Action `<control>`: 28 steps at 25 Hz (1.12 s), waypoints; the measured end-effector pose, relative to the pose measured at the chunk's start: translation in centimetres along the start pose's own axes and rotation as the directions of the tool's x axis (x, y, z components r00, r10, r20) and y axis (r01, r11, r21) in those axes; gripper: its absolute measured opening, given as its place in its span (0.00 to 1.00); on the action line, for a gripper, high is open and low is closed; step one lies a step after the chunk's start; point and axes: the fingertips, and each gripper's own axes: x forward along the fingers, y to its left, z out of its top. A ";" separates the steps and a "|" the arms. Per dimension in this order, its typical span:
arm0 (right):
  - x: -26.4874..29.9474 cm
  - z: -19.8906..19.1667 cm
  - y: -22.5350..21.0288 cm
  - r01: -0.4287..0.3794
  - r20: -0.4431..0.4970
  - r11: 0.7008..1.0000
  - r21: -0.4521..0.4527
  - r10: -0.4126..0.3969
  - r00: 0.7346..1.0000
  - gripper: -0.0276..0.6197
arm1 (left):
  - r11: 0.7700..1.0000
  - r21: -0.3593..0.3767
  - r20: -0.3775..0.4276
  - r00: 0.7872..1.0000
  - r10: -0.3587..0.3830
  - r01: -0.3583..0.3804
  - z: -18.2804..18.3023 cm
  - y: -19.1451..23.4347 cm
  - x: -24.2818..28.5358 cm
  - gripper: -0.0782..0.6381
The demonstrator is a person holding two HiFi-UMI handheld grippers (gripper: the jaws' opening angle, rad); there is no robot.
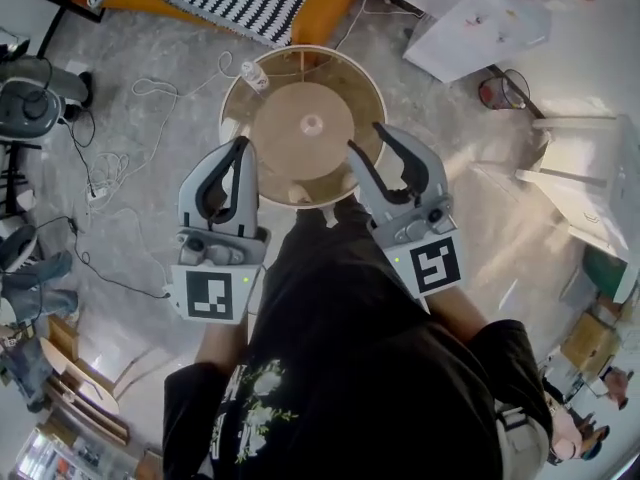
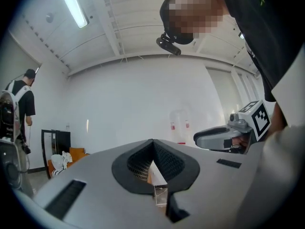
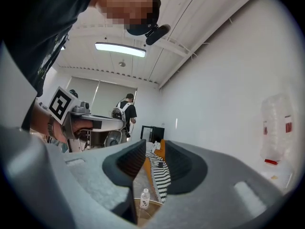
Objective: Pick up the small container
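Left gripper [image 2: 152, 146]: jaws closed, empty.
Right gripper [image 3: 153, 159]: jaws apart, empty.
Small bottle [image 3: 144, 198]: on round table [image 1: 373, 80] rim; framed between the right jaws only.

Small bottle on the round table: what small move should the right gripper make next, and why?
Probably move the right gripper forward: its open, empty jaws frame the small bottle, which stands ahead at the table's far edge.

Lab-like workroom: bare white walls [image 2: 143, 104], strip light [image 3: 120, 49], concrete floor [image 1: 160, 58] strewn with cables [image 1: 103, 164].
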 end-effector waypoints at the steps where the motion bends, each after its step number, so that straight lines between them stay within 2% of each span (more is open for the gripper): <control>1: 0.3 -0.1 -0.2 -0.017 0.004 1.000 0.000 0.017 1.000 0.23 | 1.000 0.001 -0.009 1.000 0.012 -0.012 -0.3 0.0 0.3 0.10; 6: 1.7 -2.2 -1.9 -0.091 -0.006 0.996 0.019 0.091 0.996 0.27 | 0.998 0.023 -0.027 0.998 0.057 -0.057 -1.6 -0.6 2.6 0.10; 10: 2.3 -3.6 -2.5 -0.117 -0.008 0.993 0.031 0.117 0.993 0.28 | 0.997 0.038 -0.043 0.997 0.067 -0.066 -2.5 -1.2 3.4 0.10; 13: 2.6 -4.8 -3.1 -0.124 -0.007 0.992 0.033 0.124 0.992 0.28 | 0.995 0.063 -0.034 0.997 0.074 -0.072 -3.6 -1.5 4.2 0.10; 17: 3.2 -6.3 -3.7 -0.136 -0.004 0.990 0.045 0.137 0.991 0.28 | 0.993 0.052 -0.042 0.994 0.105 -0.102 -6.1 -1.9 5.4 0.10; 20: 3.3 -7.3 -4.4 -0.135 -0.004 0.990 0.045 0.136 0.991 0.28 | 0.989 0.075 -0.032 0.991 0.126 -0.124 -6.7 -2.0 6.5 0.10; 28: 3.1 -10.5 -4.7 -0.144 -0.029 0.988 0.055 0.146 0.989 0.28 | 0.988 0.066 -0.037 0.989 0.144 -0.141 -8.5 -2.5 7.5 0.10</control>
